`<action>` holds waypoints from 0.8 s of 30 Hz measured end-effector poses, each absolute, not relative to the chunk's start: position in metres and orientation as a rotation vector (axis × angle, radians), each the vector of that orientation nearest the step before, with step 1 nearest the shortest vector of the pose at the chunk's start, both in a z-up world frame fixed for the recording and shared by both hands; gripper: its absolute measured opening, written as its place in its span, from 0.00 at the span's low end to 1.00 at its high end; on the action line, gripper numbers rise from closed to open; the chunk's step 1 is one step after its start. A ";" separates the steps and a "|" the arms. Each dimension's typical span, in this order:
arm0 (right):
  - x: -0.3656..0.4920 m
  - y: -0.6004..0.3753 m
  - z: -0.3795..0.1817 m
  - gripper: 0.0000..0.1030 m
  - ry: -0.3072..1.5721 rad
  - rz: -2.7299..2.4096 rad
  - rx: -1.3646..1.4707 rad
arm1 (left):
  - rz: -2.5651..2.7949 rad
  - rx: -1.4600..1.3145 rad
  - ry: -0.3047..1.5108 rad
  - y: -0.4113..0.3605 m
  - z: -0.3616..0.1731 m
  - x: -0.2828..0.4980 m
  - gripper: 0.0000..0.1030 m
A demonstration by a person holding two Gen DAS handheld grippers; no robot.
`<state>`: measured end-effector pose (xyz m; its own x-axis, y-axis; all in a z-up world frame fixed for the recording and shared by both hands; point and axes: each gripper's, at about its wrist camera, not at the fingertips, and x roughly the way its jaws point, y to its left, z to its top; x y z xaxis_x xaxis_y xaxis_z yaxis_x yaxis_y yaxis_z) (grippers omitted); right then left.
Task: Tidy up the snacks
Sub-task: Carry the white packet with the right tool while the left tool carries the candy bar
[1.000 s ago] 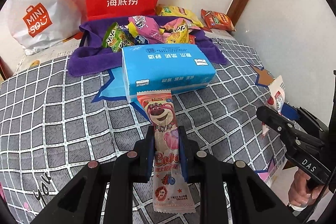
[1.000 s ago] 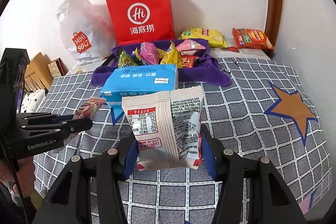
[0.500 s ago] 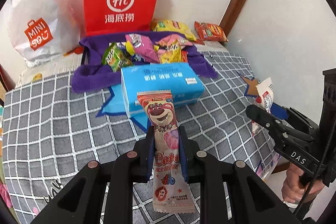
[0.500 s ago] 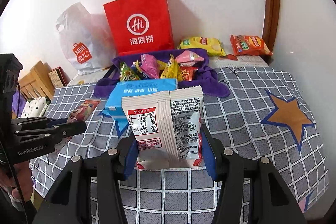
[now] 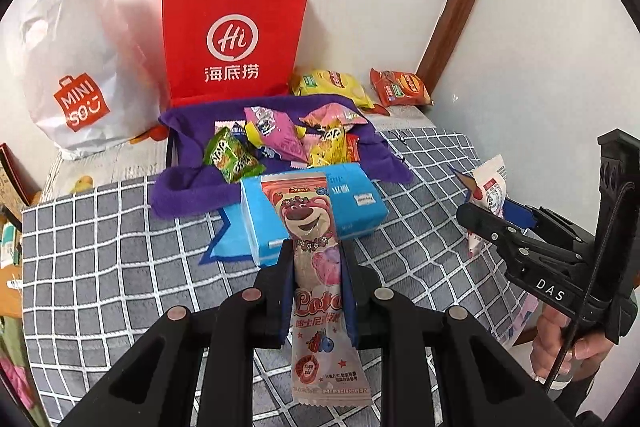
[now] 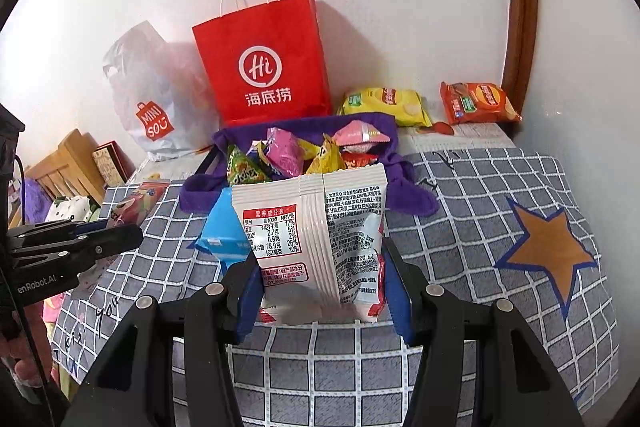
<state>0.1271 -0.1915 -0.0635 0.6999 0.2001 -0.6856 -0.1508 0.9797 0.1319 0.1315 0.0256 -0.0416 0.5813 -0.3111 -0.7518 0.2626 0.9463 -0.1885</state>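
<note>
My left gripper [image 5: 316, 247] is shut on a long pink bear snack packet [image 5: 316, 259], held above the checked cloth; the packet also shows in the right wrist view [image 6: 136, 207]. My right gripper [image 6: 320, 247] is shut on a white snack bag [image 6: 316, 239], which also shows in the left wrist view [image 5: 488, 195]. Behind both, a purple cloth [image 5: 188, 187] holds several small snack packets [image 5: 280, 143]. A blue tissue pack [image 5: 360, 203] lies in front of it.
A red paper bag [image 5: 236, 35] and a white MINISO bag [image 5: 76, 67] stand against the wall. A yellow chip bag [image 6: 384, 105] and an orange chip bag [image 6: 476, 103] lie at the back right. The checked cloth has a star patch [image 6: 548, 251].
Both grippers have pulled back and risen from the table with their packets still held. The purple cloth and bags look farther away and more of the wall shows.
</note>
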 end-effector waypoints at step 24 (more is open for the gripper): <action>0.193 -0.176 -0.057 0.52 0.802 0.214 0.045 | -0.320 -0.075 0.877 0.046 -0.029 0.183 0.19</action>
<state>0.1929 -0.1758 -0.0572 0.6750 0.2071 -0.7081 -0.1729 0.9775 0.1211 0.1830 0.0460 -0.0289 0.5951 -0.3060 -0.7432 0.2450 0.9497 -0.1948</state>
